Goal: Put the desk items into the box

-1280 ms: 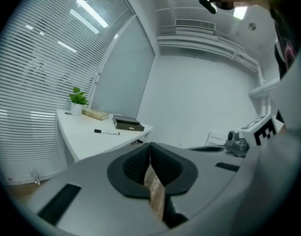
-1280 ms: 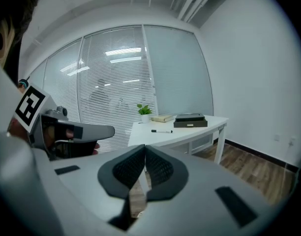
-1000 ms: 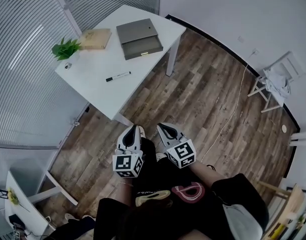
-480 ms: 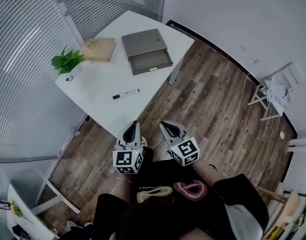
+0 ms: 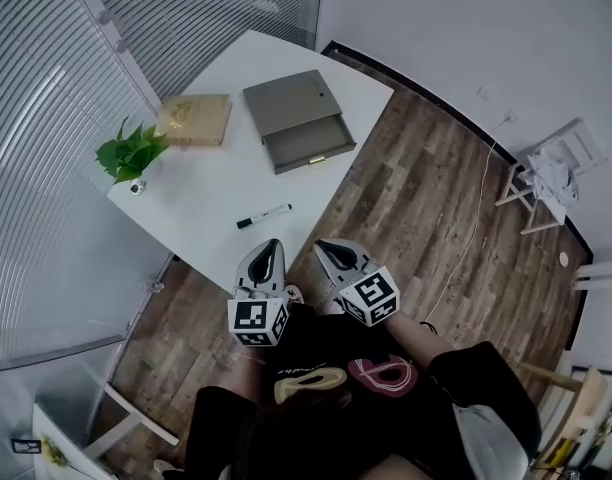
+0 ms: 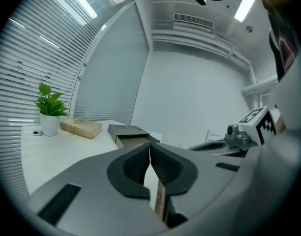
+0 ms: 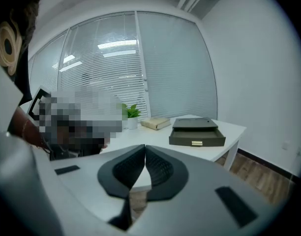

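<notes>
A white table [image 5: 201, 193] carries a grey drawer box [image 5: 296, 118] with its drawer pulled out, a tan book [image 5: 194, 120], a small potted plant [image 5: 131, 153] and a black-and-white marker [image 5: 264, 216]. My left gripper [image 5: 267, 251] and right gripper [image 5: 326, 248] hover side by side at the table's near edge, just short of the marker. Both are shut and empty. In the left gripper view, the left gripper [image 6: 150, 146] points toward the box [image 6: 131, 134], book [image 6: 81, 128] and plant [image 6: 49, 109]. From the right gripper [image 7: 145, 149], the box [image 7: 197, 132] lies ahead to the right.
Window blinds run along the left wall. A white folding chair [image 5: 551, 173] stands at the right wall, and a thin cable [image 5: 466, 238] trails over the wood floor. A second white table [image 5: 76, 438] shows at the lower left corner.
Both grippers and the person have moved toward the table. The table and its items now sit closer in the head view, and the gripper tips have reached its near edge.
</notes>
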{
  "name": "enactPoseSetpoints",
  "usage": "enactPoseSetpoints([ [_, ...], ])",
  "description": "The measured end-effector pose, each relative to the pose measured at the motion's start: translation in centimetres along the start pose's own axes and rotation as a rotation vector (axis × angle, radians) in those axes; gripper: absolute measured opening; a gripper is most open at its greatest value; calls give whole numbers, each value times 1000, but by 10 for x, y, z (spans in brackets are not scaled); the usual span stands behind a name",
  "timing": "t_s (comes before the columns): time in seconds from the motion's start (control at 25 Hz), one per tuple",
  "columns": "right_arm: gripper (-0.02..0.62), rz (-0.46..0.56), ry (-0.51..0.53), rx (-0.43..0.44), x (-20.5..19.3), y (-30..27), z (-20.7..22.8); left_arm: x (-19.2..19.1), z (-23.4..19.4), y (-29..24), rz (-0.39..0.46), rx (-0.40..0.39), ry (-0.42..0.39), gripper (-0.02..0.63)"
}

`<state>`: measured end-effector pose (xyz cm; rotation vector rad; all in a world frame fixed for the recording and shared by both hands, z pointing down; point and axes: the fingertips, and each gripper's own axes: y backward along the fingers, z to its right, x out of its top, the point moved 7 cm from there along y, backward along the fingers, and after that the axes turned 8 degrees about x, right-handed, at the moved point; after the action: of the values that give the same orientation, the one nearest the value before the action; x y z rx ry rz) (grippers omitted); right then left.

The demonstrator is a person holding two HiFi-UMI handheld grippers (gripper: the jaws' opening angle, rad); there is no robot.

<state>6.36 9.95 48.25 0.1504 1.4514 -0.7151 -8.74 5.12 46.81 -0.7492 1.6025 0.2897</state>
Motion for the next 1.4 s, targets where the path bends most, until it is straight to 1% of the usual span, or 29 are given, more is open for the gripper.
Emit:
enactPoseSetpoints([
  [0.12,14,-23,-13,-4,2,-12,10,-3,-10,-6,-16,-3,9,17],
  [0.24,20,-42,-16,11,5,-19,16,-4,-17,-8,-27,15,17,17],
  [0.44,92,-91,4,63,12,-34,23,-2,-23,-10,-36,67,40,18],
  [0.48,115,-105,8,77,12,-37,26,-2,-23,-11,-39,79,42,18],
  [0.52,137,-119,14,93,13,-42,28,-2,-23,-12,-40,93,44,18],
  [0.68,156,-176,56,169,18,-59,39,0,-28,-17,-38,167,59,17],
  [0.92,163,-248,130,285,29,-89,53,6,-38,-23,-26,278,92,18],
  [1.12,173,-297,180,374,35,-114,55,6,-43,-19,-22,357,100,18],
  [1.2,183,-335,214,413,34,-124,53,6,-46,-17,-14,389,110,17],
  [1.4,185,-446,339,503,25,-149,47,5,-55,-11,3,463,132,18],
])
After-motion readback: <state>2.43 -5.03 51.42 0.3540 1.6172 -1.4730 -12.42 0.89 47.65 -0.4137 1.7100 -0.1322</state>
